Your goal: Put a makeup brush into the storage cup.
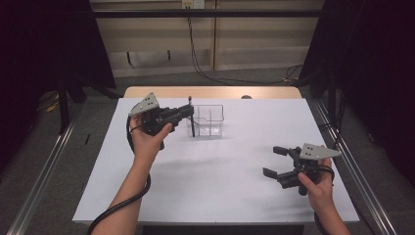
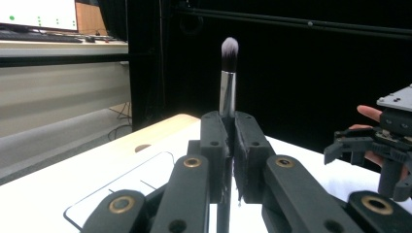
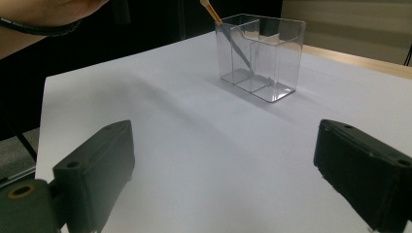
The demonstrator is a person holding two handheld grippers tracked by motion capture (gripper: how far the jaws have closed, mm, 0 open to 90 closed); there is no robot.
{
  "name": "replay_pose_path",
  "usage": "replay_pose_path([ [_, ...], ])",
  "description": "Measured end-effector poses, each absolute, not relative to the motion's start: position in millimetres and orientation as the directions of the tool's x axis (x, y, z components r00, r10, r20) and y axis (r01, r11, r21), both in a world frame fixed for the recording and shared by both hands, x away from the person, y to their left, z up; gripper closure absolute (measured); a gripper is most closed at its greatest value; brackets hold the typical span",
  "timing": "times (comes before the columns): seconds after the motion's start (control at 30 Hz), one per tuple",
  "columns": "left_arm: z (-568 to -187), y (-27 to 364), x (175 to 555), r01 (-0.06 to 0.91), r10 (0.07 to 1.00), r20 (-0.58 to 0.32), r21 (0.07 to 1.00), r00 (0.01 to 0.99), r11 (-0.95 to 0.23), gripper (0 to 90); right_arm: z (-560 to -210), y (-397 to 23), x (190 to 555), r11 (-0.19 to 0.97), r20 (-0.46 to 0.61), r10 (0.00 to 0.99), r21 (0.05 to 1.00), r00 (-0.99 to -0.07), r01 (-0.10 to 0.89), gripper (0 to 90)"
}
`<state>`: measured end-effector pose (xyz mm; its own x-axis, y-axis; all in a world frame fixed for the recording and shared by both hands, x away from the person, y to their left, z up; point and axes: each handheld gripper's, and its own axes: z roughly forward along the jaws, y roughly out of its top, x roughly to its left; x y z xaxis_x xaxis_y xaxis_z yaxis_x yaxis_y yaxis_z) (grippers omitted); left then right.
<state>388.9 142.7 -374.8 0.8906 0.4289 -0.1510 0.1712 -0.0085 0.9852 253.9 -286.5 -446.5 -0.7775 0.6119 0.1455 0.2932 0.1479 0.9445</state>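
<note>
My left gripper (image 1: 188,111) is shut on a makeup brush (image 1: 192,123), held upright with the bristles (image 2: 229,48) on top and a silver ferrule (image 2: 227,92) just above the jaws. The brush stands at the left end of a clear divided box (image 1: 209,120). In the right gripper view a thin shaft (image 3: 237,44) slants down into that box (image 3: 272,58); it seems to be the brush handle. Near the table's right front my right gripper (image 1: 272,161) stands open, nothing between its jaws (image 3: 228,174). It shows at the right in the left gripper view (image 2: 369,145).
A white sheet (image 1: 215,181) covers the table, with the bare wooden edge (image 1: 215,92) at the back. Dark frame posts and rails run along both sides. Cables hang on the far wall. A forearm (image 3: 43,19) with a black cable crosses the right gripper view's top left.
</note>
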Motion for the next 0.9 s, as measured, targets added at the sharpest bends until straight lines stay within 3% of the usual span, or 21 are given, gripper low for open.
replay_pose_path([
  [0.9,-361,143,416,0.149,0.497,-0.138,0.989,0.857,0.017,83.8,-449,-291,251,0.136,0.15,0.621,0.946,-0.769,0.294,7.7],
])
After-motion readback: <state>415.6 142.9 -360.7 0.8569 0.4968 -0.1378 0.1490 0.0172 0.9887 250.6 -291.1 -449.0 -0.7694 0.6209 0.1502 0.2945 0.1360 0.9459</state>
